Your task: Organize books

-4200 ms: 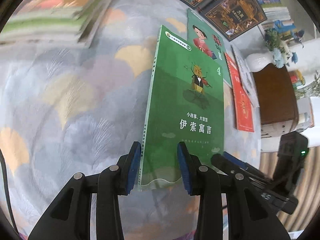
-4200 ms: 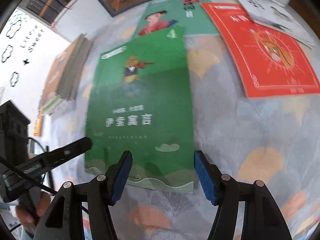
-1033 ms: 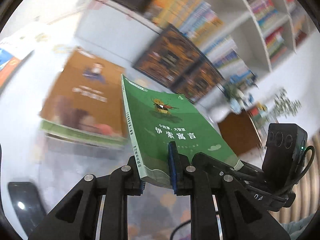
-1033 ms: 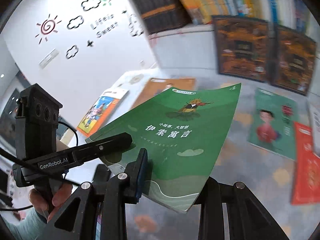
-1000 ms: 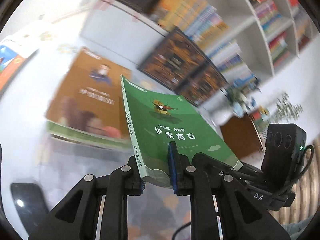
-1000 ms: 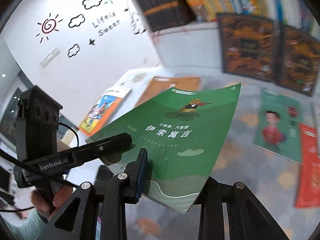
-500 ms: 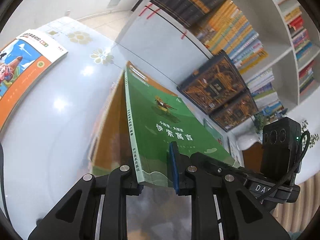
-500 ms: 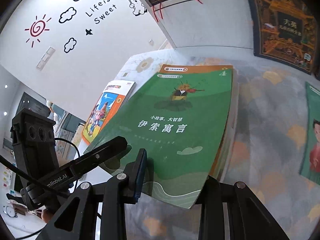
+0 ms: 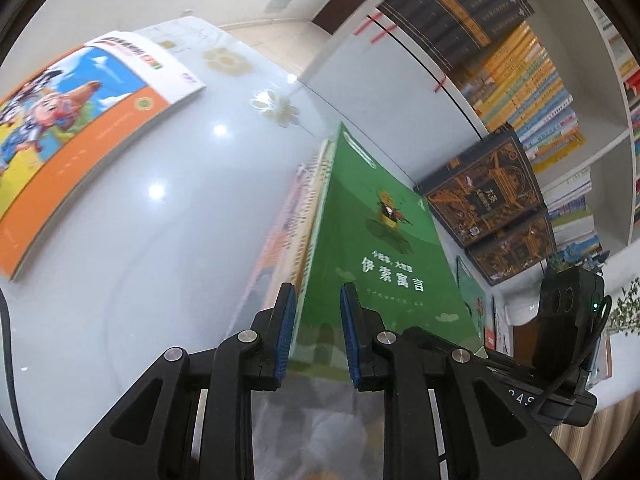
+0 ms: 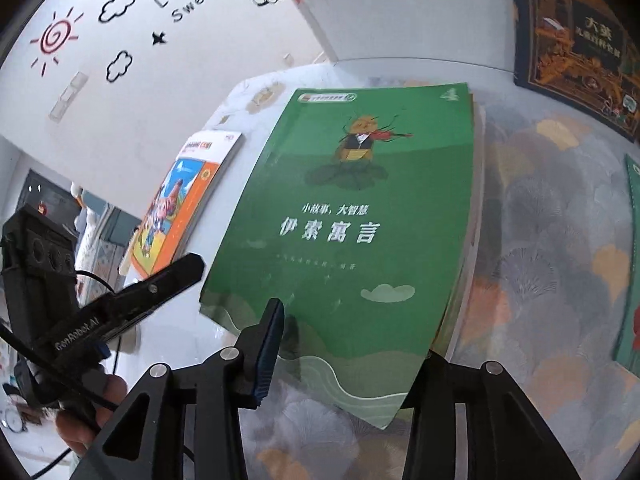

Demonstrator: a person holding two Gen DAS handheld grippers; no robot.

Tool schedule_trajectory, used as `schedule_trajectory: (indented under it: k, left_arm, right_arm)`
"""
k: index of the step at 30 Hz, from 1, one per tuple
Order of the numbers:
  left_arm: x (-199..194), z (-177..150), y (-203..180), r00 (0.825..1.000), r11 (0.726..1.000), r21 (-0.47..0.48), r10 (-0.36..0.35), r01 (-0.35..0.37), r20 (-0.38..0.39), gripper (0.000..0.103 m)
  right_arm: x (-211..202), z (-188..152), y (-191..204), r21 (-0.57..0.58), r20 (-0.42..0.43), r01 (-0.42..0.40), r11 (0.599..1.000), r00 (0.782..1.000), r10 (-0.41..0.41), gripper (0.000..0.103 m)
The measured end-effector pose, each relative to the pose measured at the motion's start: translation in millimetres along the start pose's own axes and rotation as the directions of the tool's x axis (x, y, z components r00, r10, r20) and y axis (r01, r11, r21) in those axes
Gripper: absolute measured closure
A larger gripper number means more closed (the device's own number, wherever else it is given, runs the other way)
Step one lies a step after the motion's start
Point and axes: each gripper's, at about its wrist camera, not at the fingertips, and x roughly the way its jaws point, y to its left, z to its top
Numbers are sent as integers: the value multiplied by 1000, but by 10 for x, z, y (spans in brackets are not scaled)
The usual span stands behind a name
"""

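A green paperback with a beetle violinist on its cover lies flat on top of a stack of books. Its near left corner sits between the blue pads of my left gripper, which stays shut on it at the spine. In the right wrist view the same green book covers the stack. My right gripper has its jaws opening around the near edge. Its left pad stands just off the cover, and its right finger is hidden under the book.
An orange and blue picture book lies to the left on the glossy white table. Dark ornate books lean against the shelf wall behind. A teal book lies on the patterned cloth to the right.
The green book came down onto the brown-covered stack and now hides that cover. Both grippers sank with it. The right gripper's jaws have spread apart a little.
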Motion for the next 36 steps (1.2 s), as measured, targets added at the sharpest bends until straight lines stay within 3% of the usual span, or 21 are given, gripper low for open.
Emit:
schedule_trajectory:
  k: [6, 12, 15, 20, 26, 30, 33, 36]
  left_arm:
    - [-144, -121, -152, 1000, 998, 63, 21, -21, 0, 81]
    - [-153, -302, -483, 999, 987, 162, 4, 3, -42, 81]
    - [-128, -451, -738, 996, 970, 236, -32, 50, -81, 81]
    - [81, -801, -1190, 984, 929, 359, -23, 86, -176, 78]
    - [439, -1225, -1783, 944, 885, 419, -60, 200, -324, 75]
    - [626, -1542, -2245, 907, 839, 470, -62, 274, -418, 71]
    - [771, -1745, -2559, 883, 818, 476, -78, 322, -463, 59]
    - [943, -1920, -2843, 867, 802, 488, -72, 344, -493, 59]
  right_arm:
    - [-26, -96, 15, -7, -16, -16, 1000, 1000, 16, 60]
    - [-166, -375, -24, 11, -33, -32, 999, 999, 32, 56]
    - [-280, -713, -123, 32, -48, -23, 999, 999, 25, 52]
    - [-533, -1350, -505, 165, -62, -14, 986, 998, 24, 52]
    - [-1045, -2060, -1111, 351, -17, 29, 936, 1000, -25, 51]
    - [-1448, -2421, -1599, 503, 48, 16, 864, 998, -47, 51]
    - [-1735, -2596, -1948, 590, 113, -8, 807, 991, -73, 51]
    - [-2020, -2760, -2311, 655, 149, 7, 756, 979, -138, 50]
